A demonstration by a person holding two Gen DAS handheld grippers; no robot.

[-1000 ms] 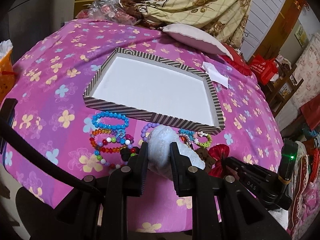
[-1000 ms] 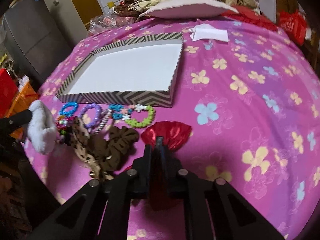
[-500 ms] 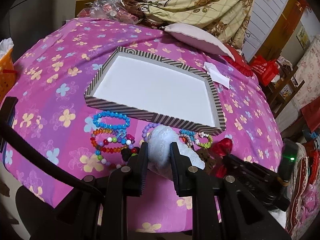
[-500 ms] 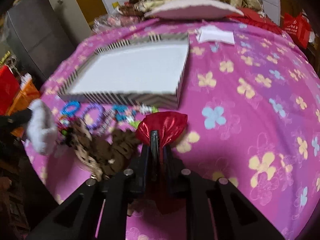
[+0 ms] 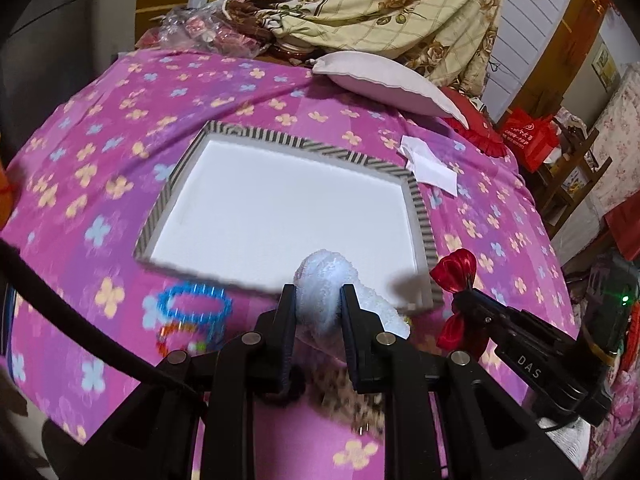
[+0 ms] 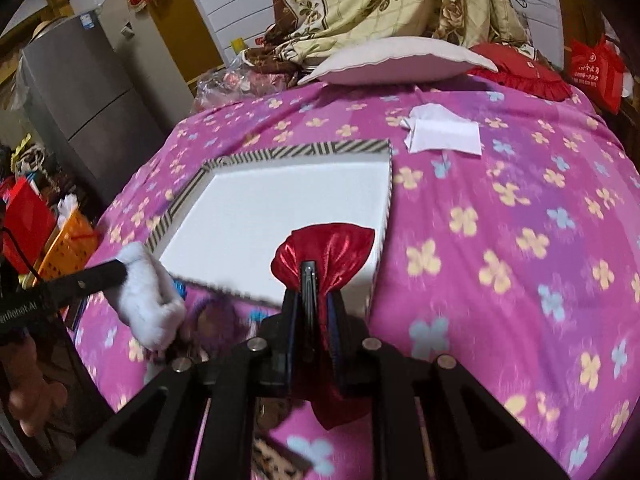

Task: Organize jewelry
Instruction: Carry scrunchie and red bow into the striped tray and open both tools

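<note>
From my left wrist, my left gripper [image 5: 316, 300] has its jaws clamped on a white fluffy scrunchie [image 5: 326, 282]; the striped tray [image 5: 420, 208] lies just beyond. From my right wrist, my right gripper [image 6: 314, 292] pinches a red satin bow [image 6: 330, 248] over the tray's near corner.

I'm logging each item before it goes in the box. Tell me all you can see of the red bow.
The red bow is shiny, satin-like fabric, gathered at its middle into two fanned lobes. The right gripper is shut on that middle, with the jaws pinching it; one lobe spreads above them, the other hangs below. It is held off the bedspread, over the near right corner of the box.
</note>
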